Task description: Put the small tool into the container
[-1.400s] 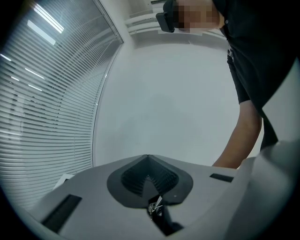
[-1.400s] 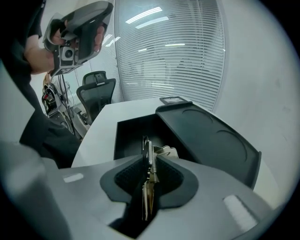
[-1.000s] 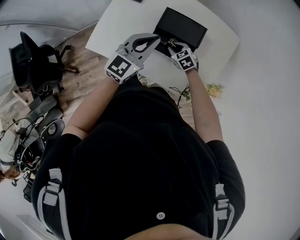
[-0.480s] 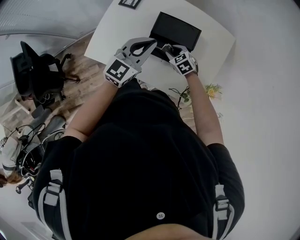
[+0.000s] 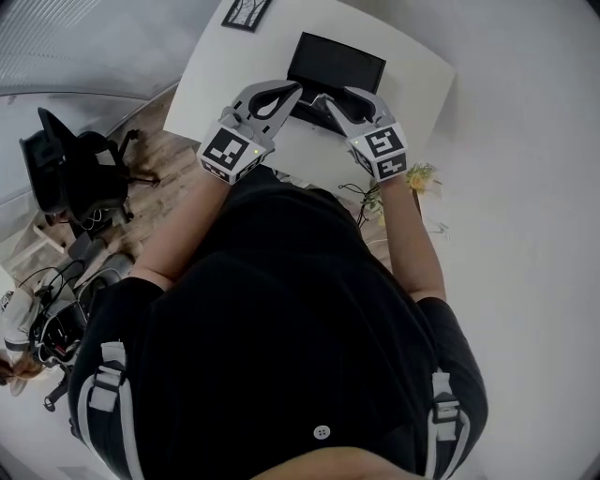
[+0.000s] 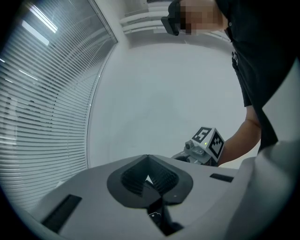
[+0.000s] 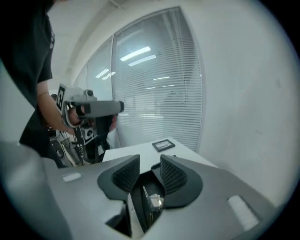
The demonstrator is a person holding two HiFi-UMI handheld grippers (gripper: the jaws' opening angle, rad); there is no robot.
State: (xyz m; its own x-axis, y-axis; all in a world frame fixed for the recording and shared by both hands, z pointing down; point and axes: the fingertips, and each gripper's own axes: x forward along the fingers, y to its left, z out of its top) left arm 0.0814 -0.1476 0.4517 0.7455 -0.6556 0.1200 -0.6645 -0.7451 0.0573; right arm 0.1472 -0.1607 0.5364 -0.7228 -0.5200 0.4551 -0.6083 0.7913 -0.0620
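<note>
The black container (image 5: 336, 62) lies on the white table (image 5: 216, 66) at the top of the head view. I cannot make out the small tool in any view. My right gripper (image 5: 330, 100) hovers at the container's near edge. In the right gripper view, the right gripper (image 7: 150, 161) shows a clear gap with nothing in it, and its jaws are closing. My left gripper (image 5: 292, 89) is held just left of it, over the table beside the container. In its own view, the left gripper (image 6: 149, 158) is shut and empty, aimed at a bare wall.
A black-framed card (image 5: 246, 13) lies at the table's far left corner, the same card (image 7: 163, 145) showing in the right gripper view. An office chair (image 5: 70, 159) and cables (image 5: 56, 300) fill the floor on the left. A small plant (image 5: 422, 178) sits below the table's right side.
My right gripper has drawn back from over the container toward me, and its jaws stand wider apart. The left gripper has hardly moved.
</note>
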